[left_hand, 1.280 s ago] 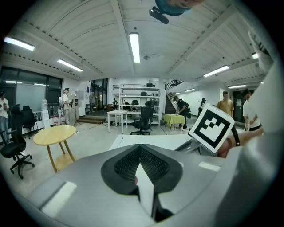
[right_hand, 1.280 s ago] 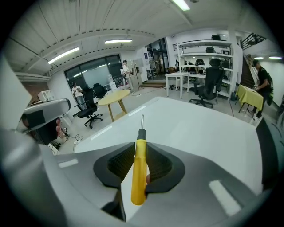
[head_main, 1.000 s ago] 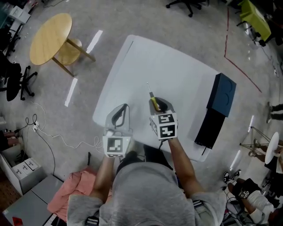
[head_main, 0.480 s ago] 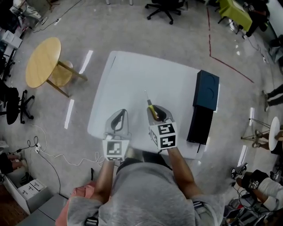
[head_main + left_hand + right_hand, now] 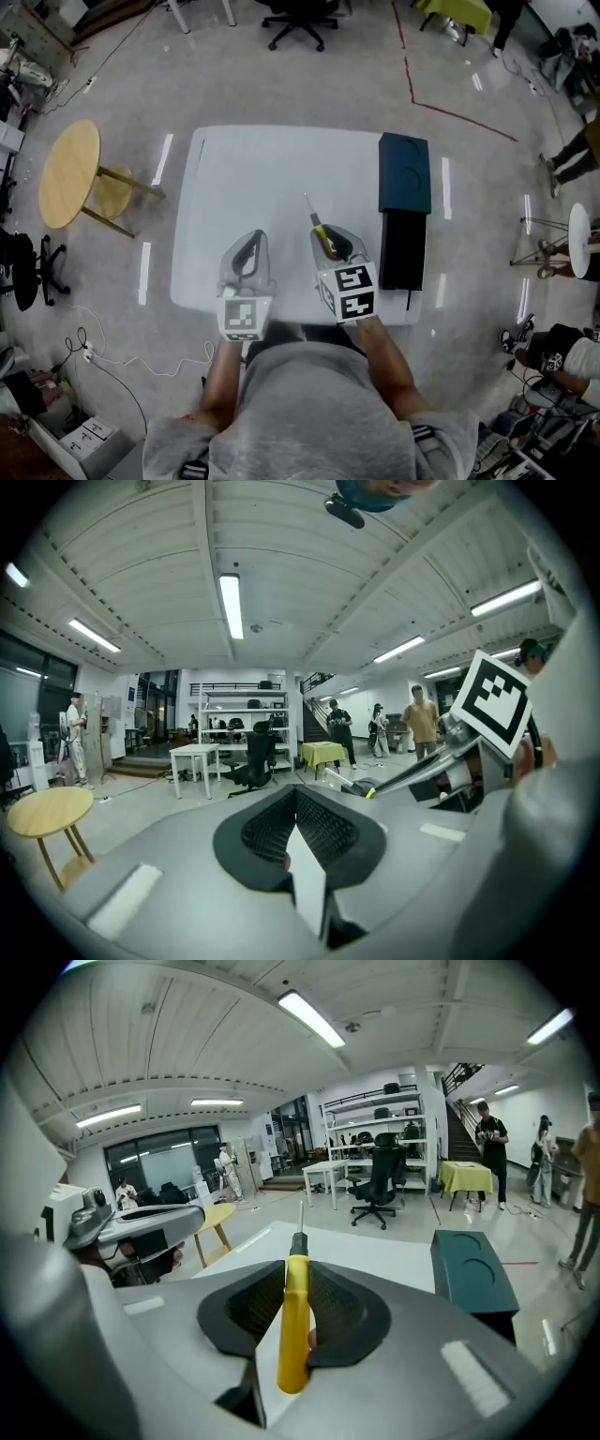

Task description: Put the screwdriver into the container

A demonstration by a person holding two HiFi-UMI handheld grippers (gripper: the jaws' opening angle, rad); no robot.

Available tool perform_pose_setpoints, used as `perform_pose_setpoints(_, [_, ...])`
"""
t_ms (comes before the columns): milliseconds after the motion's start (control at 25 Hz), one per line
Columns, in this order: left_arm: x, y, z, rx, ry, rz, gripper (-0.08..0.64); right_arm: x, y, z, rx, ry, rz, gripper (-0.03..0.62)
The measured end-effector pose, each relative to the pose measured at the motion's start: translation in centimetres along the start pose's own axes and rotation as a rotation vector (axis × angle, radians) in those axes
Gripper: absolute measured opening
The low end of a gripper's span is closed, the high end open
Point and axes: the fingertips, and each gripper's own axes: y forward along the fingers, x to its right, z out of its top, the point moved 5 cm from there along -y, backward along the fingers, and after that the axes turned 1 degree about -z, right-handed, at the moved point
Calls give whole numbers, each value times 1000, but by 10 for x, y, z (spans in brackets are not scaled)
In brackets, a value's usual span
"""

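My right gripper [image 5: 326, 235] [image 5: 298, 1266] is shut on the yellow handle of the screwdriver [image 5: 319, 224] [image 5: 293, 1327]. Its thin metal shaft sticks out forward past the fingertips, above the white table [image 5: 246, 178]. The container [image 5: 404, 174] [image 5: 473, 1270] is a long dark teal box at the table's right edge, right of this gripper. Its near half [image 5: 401, 249] looks black and open. My left gripper [image 5: 257, 236] [image 5: 295, 790] hovers beside the right one over the table's near edge, shut with nothing between its pads. The left gripper view also catches the screwdriver [image 5: 362, 790].
A round wooden side table [image 5: 67, 174] [image 5: 47, 810] stands on the floor to the left. Office chairs [image 5: 295, 14], a small white table [image 5: 325, 1168] and shelving lie beyond the far edge. Several people stand at the right. Cables [image 5: 112, 361] trail on the floor near left.
Both grippers have lifted and moved together, the screwdriver staying held in the right one. In the head view the table and container have swung round square, and the container lies nearer the right gripper.
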Motion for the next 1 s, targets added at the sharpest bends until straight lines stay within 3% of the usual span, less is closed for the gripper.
perform_pose_setpoints(440, [53, 34, 2, -15, 43, -153, 12, 55, -35, -16, 25, 87, -127, 81])
perform_pose_setpoints(1000, [113, 85, -19, -69, 61, -407, 12, 120, -65, -61, 10, 253, -339, 81])
